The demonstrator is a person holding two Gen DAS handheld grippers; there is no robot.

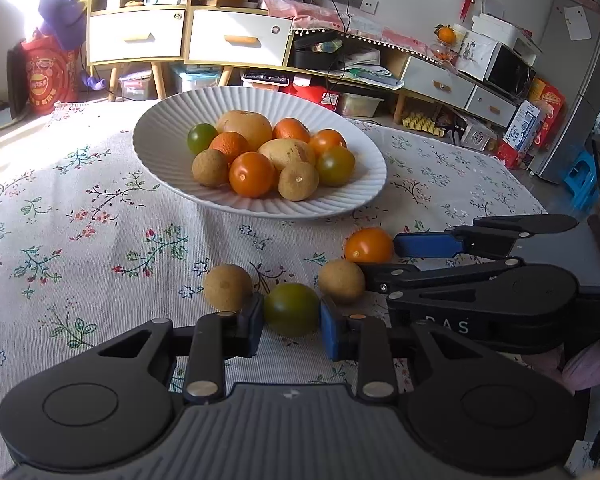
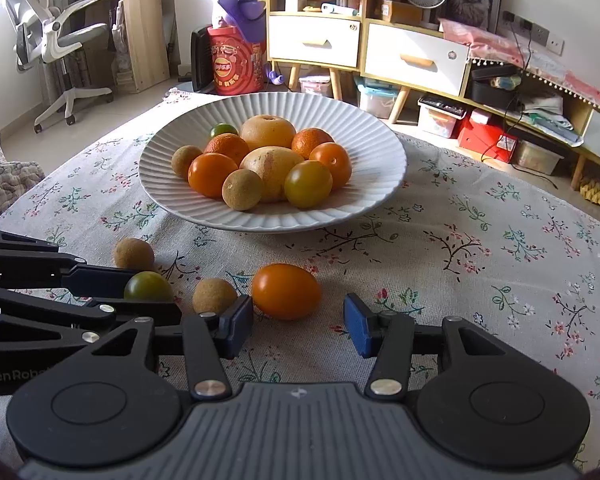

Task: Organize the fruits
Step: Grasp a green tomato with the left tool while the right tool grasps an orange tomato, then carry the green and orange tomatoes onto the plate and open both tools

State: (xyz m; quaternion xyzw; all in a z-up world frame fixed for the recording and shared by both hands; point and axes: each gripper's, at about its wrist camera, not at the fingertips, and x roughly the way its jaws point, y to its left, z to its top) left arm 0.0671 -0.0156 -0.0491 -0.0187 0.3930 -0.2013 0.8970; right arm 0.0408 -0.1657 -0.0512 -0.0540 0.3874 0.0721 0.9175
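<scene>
On the floral cloth [image 1: 100,240], in front of the white plate [image 1: 364,196], four loose fruits lie in a rough row. Farthest left is a brown longan [image 1: 228,286], just beside the left gripper [image 1: 292,320]. That gripper's blue pads press both sides of a green tomato [image 1: 291,309], which sits on the cloth between them. Next comes a second longan [image 1: 341,281], near the green tomato and touching the right gripper's near finger in the left view. At the right lies an orange tomato [image 2: 286,290], just ahead of the right gripper [image 2: 299,326], whose fingers stand wide apart and hold nothing. Behind them, the plate carries a heap of oranges, tomatoes, longans and two pale fruits.
</scene>
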